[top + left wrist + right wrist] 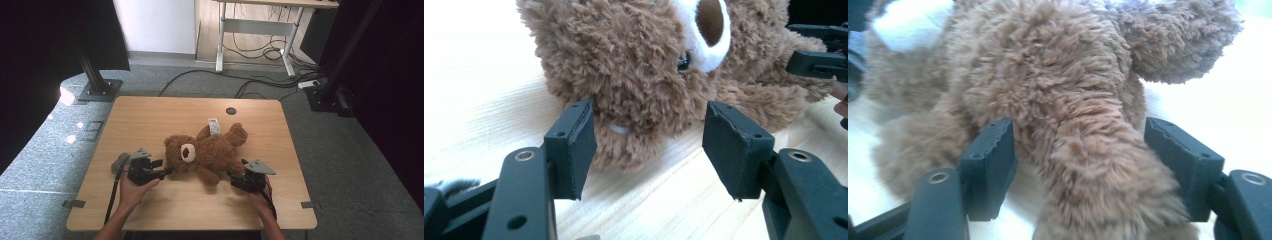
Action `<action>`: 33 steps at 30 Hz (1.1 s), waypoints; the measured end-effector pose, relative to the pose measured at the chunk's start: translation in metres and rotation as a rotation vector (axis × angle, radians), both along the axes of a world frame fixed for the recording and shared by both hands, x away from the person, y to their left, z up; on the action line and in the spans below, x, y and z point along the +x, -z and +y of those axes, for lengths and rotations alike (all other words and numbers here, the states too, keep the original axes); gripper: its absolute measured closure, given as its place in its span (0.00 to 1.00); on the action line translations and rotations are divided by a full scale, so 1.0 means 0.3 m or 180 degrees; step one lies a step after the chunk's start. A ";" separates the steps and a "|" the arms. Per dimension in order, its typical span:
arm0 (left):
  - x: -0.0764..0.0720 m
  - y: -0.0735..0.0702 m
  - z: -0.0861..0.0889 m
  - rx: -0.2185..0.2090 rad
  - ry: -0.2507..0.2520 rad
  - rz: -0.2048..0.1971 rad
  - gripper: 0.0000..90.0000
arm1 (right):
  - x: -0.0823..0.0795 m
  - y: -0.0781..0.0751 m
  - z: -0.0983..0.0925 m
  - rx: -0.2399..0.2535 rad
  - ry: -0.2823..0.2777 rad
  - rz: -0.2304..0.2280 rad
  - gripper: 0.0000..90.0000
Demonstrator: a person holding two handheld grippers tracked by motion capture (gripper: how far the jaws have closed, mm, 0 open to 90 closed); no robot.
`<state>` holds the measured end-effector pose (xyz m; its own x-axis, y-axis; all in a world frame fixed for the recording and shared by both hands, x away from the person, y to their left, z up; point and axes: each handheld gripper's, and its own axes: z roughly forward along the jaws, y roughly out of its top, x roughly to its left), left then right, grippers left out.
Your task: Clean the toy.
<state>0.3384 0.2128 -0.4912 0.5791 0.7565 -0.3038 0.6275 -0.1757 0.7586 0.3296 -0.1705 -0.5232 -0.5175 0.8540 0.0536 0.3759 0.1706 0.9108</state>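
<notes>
Teddy bear (207, 152) lies on its back in the middle of the bench (150, 115), head toward the person's left, legs toward the right and far side. Shaggy brown plush, with a white muzzle and a darker brown oval nose.

Left tongs (167, 171) sit right by the bear's head. In the left gripper view (649, 145) the two black jaws stand wide apart with the bottom of the head just past them and bare wood between; the pads don't press on the fur. The pad faces look like matte foam or rubber, a bit ragged at the edges, bolted to smooth black arms.

Right tongs (234, 176) are at the bear's near leg. In the right gripper view (1079, 155) a fuzzy limb runs straight down between the jaws. They stand fairly wide; the fur brushes close to both pads, but I wouldn't call it a squeeze. No earlier shot to compare.

There's a white fabric tag (214, 125) sticking out near the bear's far side, with printing on it too small to read. The bench top is light wood grain with rounded corners and a round dark cable hole (230, 111) near the far edge. Grey carpet floor (350, 150) around it, with black cables (250, 82) trailing toward a white desk frame (255, 27) at the back.
</notes>
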 end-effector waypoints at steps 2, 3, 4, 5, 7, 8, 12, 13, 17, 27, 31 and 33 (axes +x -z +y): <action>-0.010 -0.002 0.009 -0.0023 0.0017 0.0002 0.42 | -0.014 -0.005 -0.006 0.0022 -0.0046 0.0010 0.31; -0.010 -0.002 0.009 -0.0023 0.0017 0.0002 0.42 | -0.024 -0.008 -0.010 0.0030 -0.0079 0.0022 0.31; -0.023 -0.004 0.020 -0.0048 0.0021 -0.0017 0.42 | -0.033 -0.009 -0.014 0.0038 -0.0097 0.0021 0.31; -0.030 -0.005 0.025 -0.0058 0.0023 -0.0030 0.42 | -0.041 -0.011 -0.019 0.0046 -0.0112 0.0019 0.31; -0.046 -0.006 0.035 -0.0076 0.0027 -0.0047 0.42 | -0.055 -0.014 -0.030 0.0076 -0.0143 0.0021 0.31; -0.053 -0.007 0.041 -0.0092 0.0027 -0.0053 0.42 | -0.063 -0.015 -0.038 0.0083 -0.0155 0.0021 0.31; -0.081 -0.008 0.063 -0.0110 0.0015 -0.0067 0.42 | -0.098 -0.014 -0.074 0.0156 -0.0157 0.0043 0.31; -0.088 -0.007 0.067 -0.0111 0.0018 -0.0065 0.42 | -0.108 -0.013 -0.084 0.0169 -0.0158 0.0038 0.31; -0.114 0.001 0.086 -0.0088 0.0015 -0.0079 0.42 | -0.145 -0.004 -0.128 0.0168 -0.0126 0.0080 0.31; -0.161 0.024 0.136 -0.0075 -0.0021 -0.0085 0.42 | -0.159 0.028 -0.201 0.0200 0.0002 0.0199 0.31; -0.168 0.026 0.151 -0.0092 -0.0039 -0.0102 0.42 | -0.155 0.036 -0.195 0.0141 -0.0023 0.0222 0.31; -0.166 0.026 0.153 -0.0101 -0.0048 -0.0105 0.42 | -0.154 0.036 -0.190 0.0138 -0.0025 0.0220 0.30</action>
<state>0.2886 0.2586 -0.4990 0.5778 0.7555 -0.3087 0.6045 -0.1420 0.7839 0.2833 -0.2276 -0.5340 -0.5178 0.8461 0.1263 0.4371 0.1347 0.8893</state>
